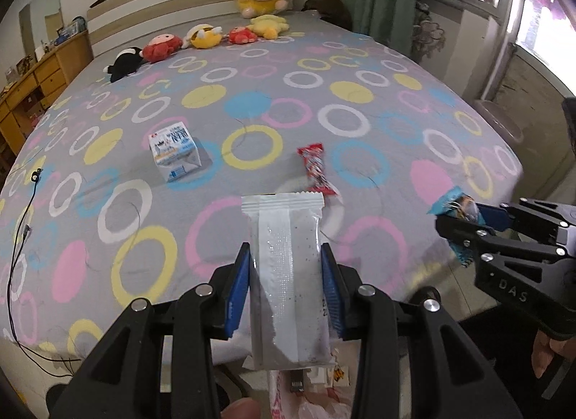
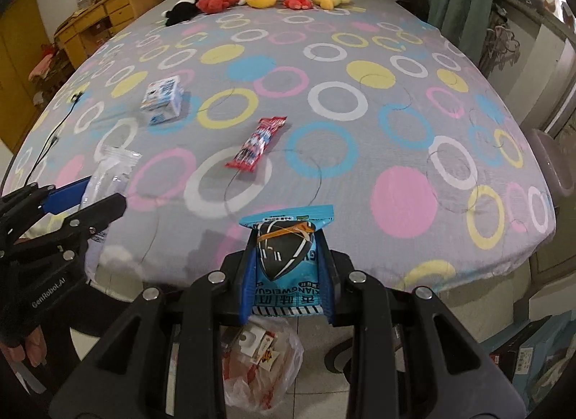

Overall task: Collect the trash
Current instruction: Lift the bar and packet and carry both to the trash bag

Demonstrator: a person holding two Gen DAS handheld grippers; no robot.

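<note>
Your left gripper clamps the white wrapper, your right gripper the blue packet, both off the bed's near edge; they're light, crinkly, slippery, so pinch mid-body.

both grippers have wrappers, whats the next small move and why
Probably lower both over the plastic bag on the floor and release. The left gripper holds a white wrapper, the right gripper a blue packet, and the bag lies just below them.

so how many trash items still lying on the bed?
2: milk carton on the left, red wrapper mid-bed. Two more wrappers sit in the tongs.
</note>
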